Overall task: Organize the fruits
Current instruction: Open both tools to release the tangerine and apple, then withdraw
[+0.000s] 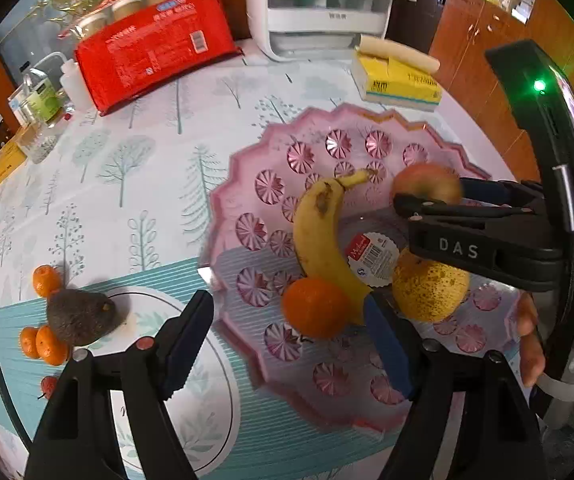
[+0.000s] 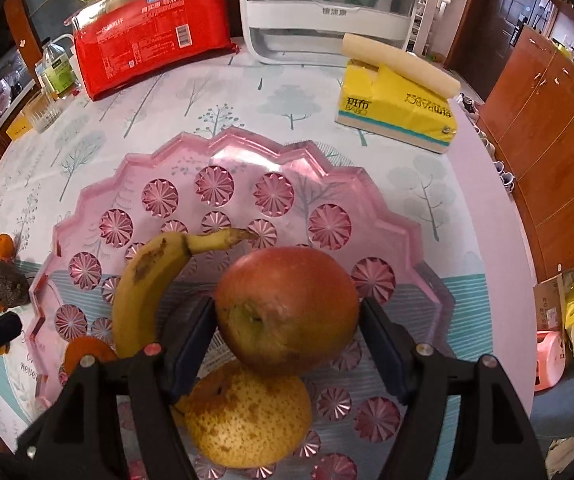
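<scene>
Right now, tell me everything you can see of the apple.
The apple is round and red, shading yellow-green around its stem dimple, which faces the right wrist camera. Its skin looks smooth and a little blotchy. It sits between the right gripper's blue pads, which stand at its sides, above the pink tray. A speckled pear lies just below it; whether they touch is unclear.

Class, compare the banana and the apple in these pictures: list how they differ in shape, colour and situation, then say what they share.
The banana is long and curved; the apple is round. The banana is yellow with brown marks; the apple is reddish with a greenish patch. The banana lies free on the pink tray; the apple sits between the right gripper pads. Both are fruit over the same tray.
</scene>
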A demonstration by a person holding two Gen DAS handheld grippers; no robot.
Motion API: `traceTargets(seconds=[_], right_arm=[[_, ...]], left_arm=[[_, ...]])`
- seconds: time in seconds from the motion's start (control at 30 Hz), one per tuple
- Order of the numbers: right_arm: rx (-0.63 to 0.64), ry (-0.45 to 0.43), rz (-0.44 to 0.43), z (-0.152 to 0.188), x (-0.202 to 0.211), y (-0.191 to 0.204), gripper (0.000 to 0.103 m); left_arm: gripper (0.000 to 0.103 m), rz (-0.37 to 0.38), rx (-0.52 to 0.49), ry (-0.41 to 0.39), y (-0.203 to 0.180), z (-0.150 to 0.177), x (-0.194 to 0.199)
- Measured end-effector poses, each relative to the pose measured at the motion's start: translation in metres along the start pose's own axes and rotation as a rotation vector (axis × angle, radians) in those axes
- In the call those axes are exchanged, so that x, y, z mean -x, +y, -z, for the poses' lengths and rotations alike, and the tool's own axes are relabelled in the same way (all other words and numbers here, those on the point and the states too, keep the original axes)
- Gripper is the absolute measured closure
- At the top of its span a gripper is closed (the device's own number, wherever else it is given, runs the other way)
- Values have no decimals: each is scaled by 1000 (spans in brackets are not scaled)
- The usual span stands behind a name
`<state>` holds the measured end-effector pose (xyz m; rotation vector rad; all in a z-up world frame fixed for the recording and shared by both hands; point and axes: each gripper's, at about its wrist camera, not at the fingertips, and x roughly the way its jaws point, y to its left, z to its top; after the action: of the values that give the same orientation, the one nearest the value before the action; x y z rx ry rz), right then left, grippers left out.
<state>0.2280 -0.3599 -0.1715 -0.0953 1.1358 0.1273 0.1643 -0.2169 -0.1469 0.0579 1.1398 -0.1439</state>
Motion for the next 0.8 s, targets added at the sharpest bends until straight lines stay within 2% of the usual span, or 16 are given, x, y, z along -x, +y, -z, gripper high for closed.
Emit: traceTargets(seconds=[0.07, 0.13, 0.27, 0.4, 0.6, 0.8], right_arm=[[14, -49, -13, 0, 11, 5, 21], [47, -90, 0, -1, 20, 15, 18], [68, -137, 0, 3, 39, 31, 18], [76, -142, -16, 12, 56, 44, 18], [60, -192, -96, 31, 95, 60, 18], [71, -246, -84, 36, 135, 85, 18]], left_arm=[[25, 0, 5, -11, 4, 2, 7], [25, -6, 18, -24, 8, 5, 15], [25, -8, 30, -45, 15, 14, 32], [24, -15, 36, -74, 25, 23, 50], [24, -29, 45, -125, 43, 38, 80], [19, -41, 48, -212, 70, 56, 122]])
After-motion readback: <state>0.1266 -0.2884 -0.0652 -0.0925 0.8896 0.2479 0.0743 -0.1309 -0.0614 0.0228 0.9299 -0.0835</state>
